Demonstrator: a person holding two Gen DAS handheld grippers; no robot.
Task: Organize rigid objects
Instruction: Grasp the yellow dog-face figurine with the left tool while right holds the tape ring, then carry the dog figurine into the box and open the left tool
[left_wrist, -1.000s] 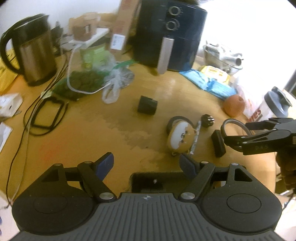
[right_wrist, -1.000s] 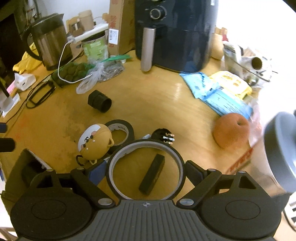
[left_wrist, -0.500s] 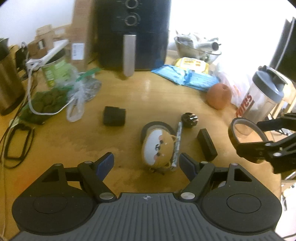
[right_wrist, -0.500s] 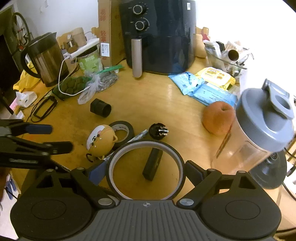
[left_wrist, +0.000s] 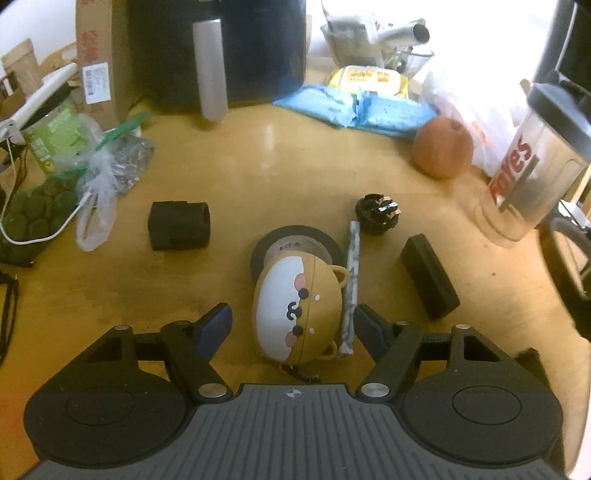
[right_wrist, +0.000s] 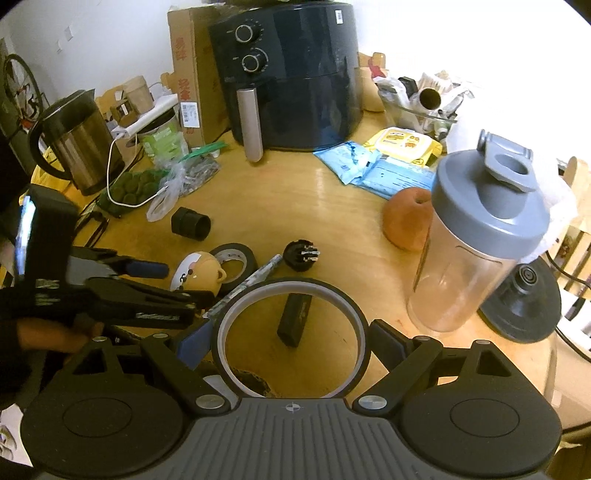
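Tape roll (left_wrist: 293, 240) and pen (left_wrist: 350, 280) crowd the dog-faced case (left_wrist: 297, 310).

In the left wrist view, the near part of the tape roll (left_wrist: 293, 240) is hidden by the dog-faced case (left_wrist: 301, 314). The air fryer (left_wrist: 218, 51) is cut off by the top edge. In the right wrist view, the kettle (right_wrist: 79, 142) is partly blurred, and the bar (right_wrist: 295, 317) is seen only through the ring (right_wrist: 291, 291).

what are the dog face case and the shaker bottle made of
Dog face case: looks like soft matte silicone or rubber, with rounded moulded ears and no glare. Shaker bottle: clear, slightly glossy plastic body, since the table shows through it, under an opaque grey matte plastic lid.
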